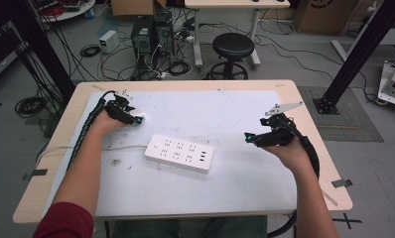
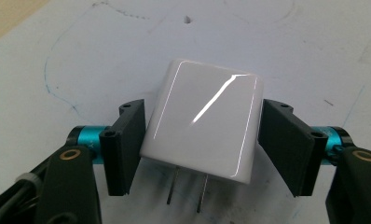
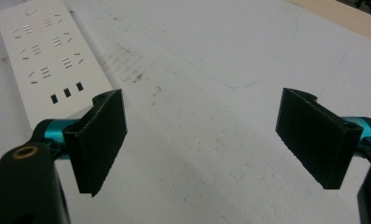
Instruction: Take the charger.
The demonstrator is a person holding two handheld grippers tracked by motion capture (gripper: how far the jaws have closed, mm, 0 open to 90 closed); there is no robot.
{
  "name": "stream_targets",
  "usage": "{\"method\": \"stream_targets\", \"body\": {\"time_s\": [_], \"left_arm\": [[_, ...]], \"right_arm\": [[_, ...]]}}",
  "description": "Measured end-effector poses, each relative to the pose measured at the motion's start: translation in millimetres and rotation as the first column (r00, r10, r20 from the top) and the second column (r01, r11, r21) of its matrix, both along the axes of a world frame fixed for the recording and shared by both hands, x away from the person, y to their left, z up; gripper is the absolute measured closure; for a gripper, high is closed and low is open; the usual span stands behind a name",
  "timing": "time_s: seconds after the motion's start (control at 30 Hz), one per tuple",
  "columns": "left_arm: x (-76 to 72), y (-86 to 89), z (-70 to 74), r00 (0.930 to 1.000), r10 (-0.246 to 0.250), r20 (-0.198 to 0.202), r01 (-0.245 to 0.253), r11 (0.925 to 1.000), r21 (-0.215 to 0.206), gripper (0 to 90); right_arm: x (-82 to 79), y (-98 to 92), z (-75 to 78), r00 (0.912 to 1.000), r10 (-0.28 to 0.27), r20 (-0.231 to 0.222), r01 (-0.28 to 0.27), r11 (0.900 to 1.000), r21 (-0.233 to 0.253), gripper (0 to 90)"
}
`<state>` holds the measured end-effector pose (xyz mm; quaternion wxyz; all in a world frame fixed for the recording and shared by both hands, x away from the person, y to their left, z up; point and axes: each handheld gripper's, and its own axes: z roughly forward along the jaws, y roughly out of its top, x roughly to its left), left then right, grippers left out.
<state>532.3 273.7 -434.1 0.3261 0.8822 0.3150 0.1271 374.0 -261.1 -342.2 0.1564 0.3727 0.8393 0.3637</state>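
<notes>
My left gripper has its jaws closed against the two sides of a white plug adapter, one black pad on each flank, with no gap that I can see on either side. The adapter's glossy face is turned up toward my camera and its two metal prongs point back at me, toward six o'clock in the left gripper view (a streak of light runs across the face). Under it lies the white mat, scuffed and marked with faint blue pen lines.

From the high view, my left gripper sits at about ten o'clock from the middle of the table, with the adapter a small white spot at its tip. The white power strip lies flat near the middle, slanted, just beside the left gripper at its four o'clock, not touching it. A thin white cord runs off the strip toward nine o'clock.

My right gripper hangs at three o'clock from the strip, near it but apart. Its jaws stand wide apart and hold nothing; in the right gripper view bare mat shows between them, and the power strip lies at eleven o'clock beyond the left jaw.
</notes>
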Motion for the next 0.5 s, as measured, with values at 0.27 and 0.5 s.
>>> {"method": "stream_targets", "body": {"time_s": [0.27,0.5], "left_arm": [[0.5,1.5,-0.6,1.0,-0.008,0.001,0.008,1.0,0.006,35.9],[-1.0,1.0,-0.3,0.9997,-0.026,0.001,0.026,0.9995,0.016,40.4]], "right_arm": [[1.2,0.1,-0.7,1.0,0.0,-0.001,0.0,1.0,0.0,16.4],[1.5,-1.4,-1.6,1.0,-0.003,-0.005,0.003,1.0,0.002,16.4]]}}
